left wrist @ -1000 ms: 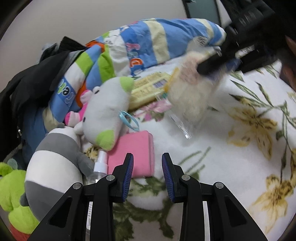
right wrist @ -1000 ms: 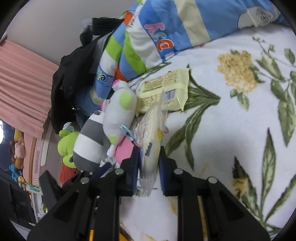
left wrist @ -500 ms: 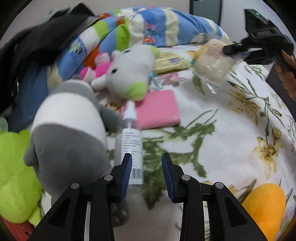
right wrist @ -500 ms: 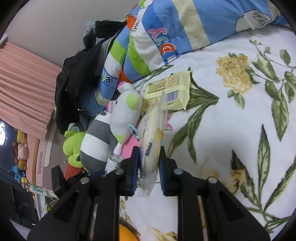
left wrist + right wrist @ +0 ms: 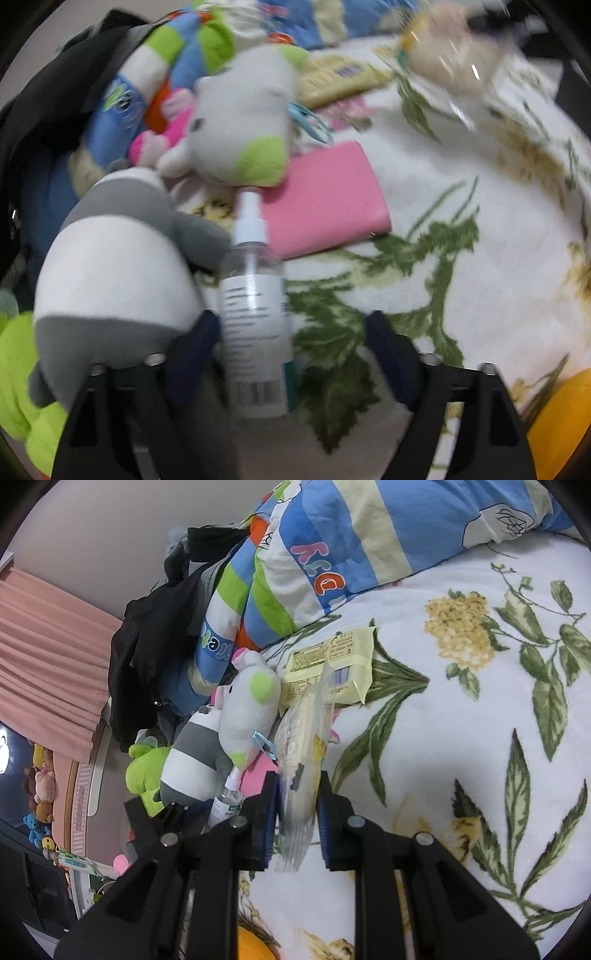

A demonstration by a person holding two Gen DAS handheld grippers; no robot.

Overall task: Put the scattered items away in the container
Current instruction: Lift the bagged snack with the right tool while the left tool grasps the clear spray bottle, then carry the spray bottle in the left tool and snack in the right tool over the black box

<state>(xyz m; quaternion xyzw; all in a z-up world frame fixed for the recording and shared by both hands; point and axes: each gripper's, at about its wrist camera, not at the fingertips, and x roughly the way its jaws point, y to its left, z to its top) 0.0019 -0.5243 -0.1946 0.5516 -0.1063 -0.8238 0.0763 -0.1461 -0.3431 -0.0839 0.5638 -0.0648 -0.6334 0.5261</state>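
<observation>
- Lime-green plush (image 5: 16, 376) at far left edge of left wrist view, partly behind the grey/white plush (image 5: 110, 273); both lie on the bed (image 5: 498, 258) w/ its floral blanket.
- Left gripper (image 5: 291, 343): jaws wide apart, holding nothing; spray bottle (image 5: 255, 317) lies between them, close to the left finger, contact unclear (blurred).
- Bottle: clear, white label, cap end pointing away from the camera toward the white plush (image 5: 243, 122); its side is just beside the grey/white plush.
- White plush w/ green patches sits above the bottle cap, a blue clip (image 5: 310, 122) at its right side.
- Pink pouch (image 5: 325, 199) flat on the bed, right of the bottle cap, partly under the white plush.
- Yellow pack (image 5: 340, 79) further back, near the striped quilt (image 5: 166, 62).
- Orange thing (image 5: 557, 424) at bottom right edge, can't tell what.
- Right gripper (image 5: 297, 823): clamped on a clear bag (image 5: 303, 753) w/ pale contents, bag held edge-on between the pads and raised over the bed; same bag shows blurred at top right of left wrist view.
- Right wrist view: yellow pack lies behind the bag; quilt fills the top; pink curtain (image 5: 44, 653) far left.
- Container: not seen in either view.
</observation>
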